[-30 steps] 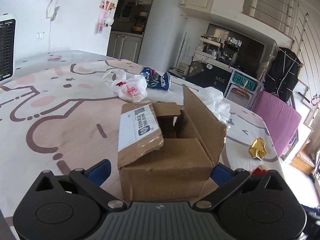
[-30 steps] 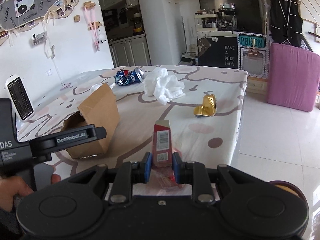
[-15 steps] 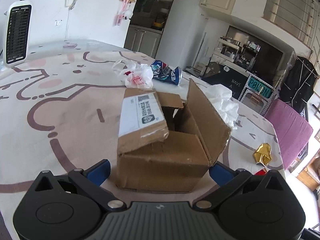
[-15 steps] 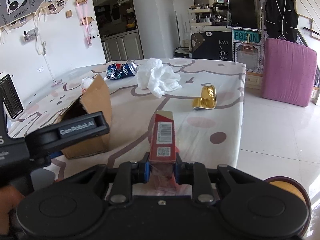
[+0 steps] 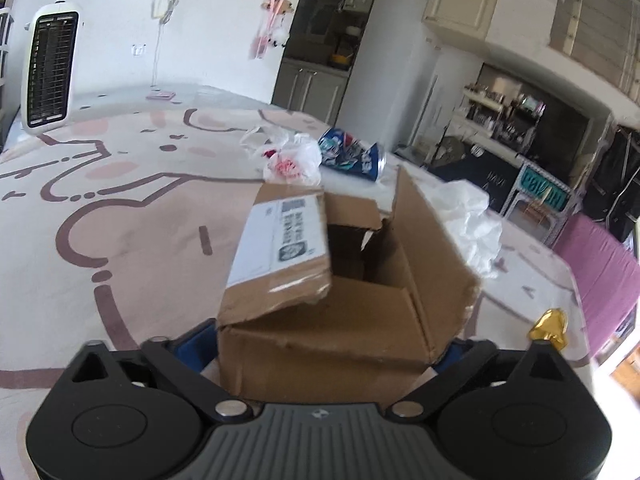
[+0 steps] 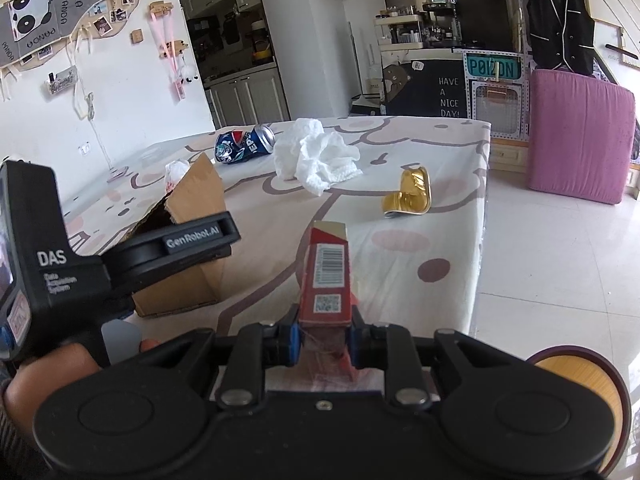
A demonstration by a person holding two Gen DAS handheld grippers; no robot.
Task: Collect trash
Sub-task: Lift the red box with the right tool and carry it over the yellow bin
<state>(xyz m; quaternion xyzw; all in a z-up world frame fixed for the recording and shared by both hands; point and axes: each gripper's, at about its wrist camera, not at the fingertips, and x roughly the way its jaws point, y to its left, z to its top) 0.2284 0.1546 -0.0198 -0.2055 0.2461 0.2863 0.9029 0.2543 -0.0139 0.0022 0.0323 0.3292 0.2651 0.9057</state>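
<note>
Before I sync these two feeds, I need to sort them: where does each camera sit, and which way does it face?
Left wrist: on the left tool, facing the cardboard box between its closing jaws; only the tool shows.
Right wrist: on the right tool, shut on a red carton, facing along the table; the left tool and a hand show.
Shared: box, Pepsi can, crumpled white paper, gold wrapper.

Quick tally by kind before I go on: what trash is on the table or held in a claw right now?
Cardboard box: 1
Crushed Pepsi can: 1
Plastic bag: 1
Crumpled white tissue: 1
Gold foil wrapper: 1
Red carton, in the right claw: 1
Total: 6
</note>
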